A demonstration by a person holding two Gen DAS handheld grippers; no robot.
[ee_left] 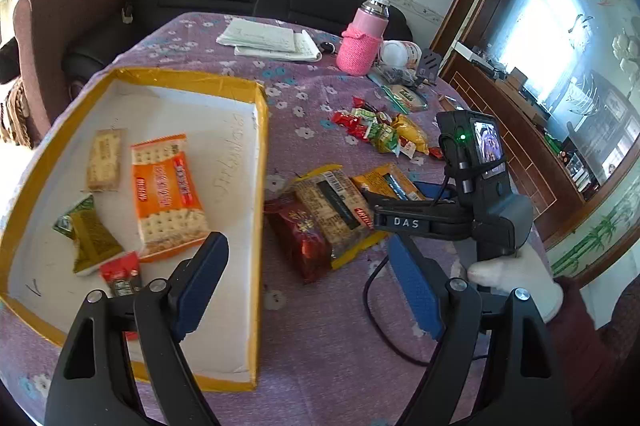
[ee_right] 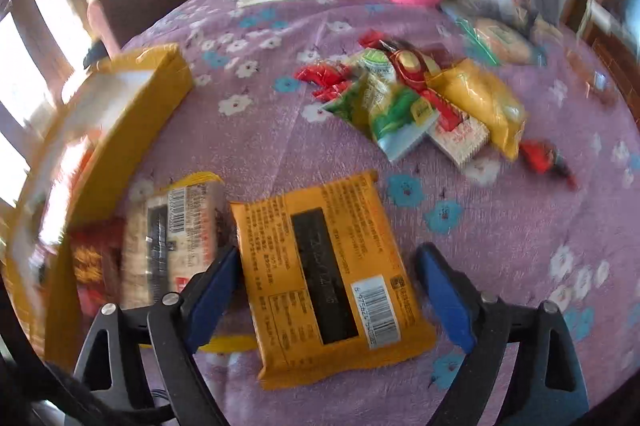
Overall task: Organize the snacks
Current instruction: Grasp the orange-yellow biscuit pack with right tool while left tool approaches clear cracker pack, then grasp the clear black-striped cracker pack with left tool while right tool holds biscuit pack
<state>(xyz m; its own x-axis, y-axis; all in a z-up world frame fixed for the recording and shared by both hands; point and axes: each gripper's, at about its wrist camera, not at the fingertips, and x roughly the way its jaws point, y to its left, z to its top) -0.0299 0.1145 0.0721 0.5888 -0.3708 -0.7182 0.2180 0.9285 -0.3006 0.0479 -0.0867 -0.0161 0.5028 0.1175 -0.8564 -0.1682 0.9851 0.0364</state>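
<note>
A yellow-rimmed cardboard box [ee_left: 262,130] lies on the purple flowered tablecloth and holds an orange cracker pack [ee_left: 168,194], a plain cracker pack [ee_left: 105,159], a green snack [ee_left: 90,238] and a small red snack [ee_left: 122,276]. My left gripper [ee_left: 316,290] is open and empty, straddling the box's right wall. My right gripper [ee_right: 332,294] is open, its fingers either side of an orange biscuit pack [ee_right: 332,274] lying on the cloth. It shows in the left wrist view [ee_left: 400,214] too. A yellow-ended biscuit pack [ee_right: 176,238] and a dark red pack [ee_left: 300,238] lie beside the box.
A pile of small red, green and yellow snacks [ee_right: 416,102] lies further back on the table. Behind it stand a pink knit-sleeved bottle [ee_left: 362,38], papers [ee_left: 268,40], a white jar [ee_left: 400,52] and clutter. A black cable [ee_left: 380,318] runs across the cloth.
</note>
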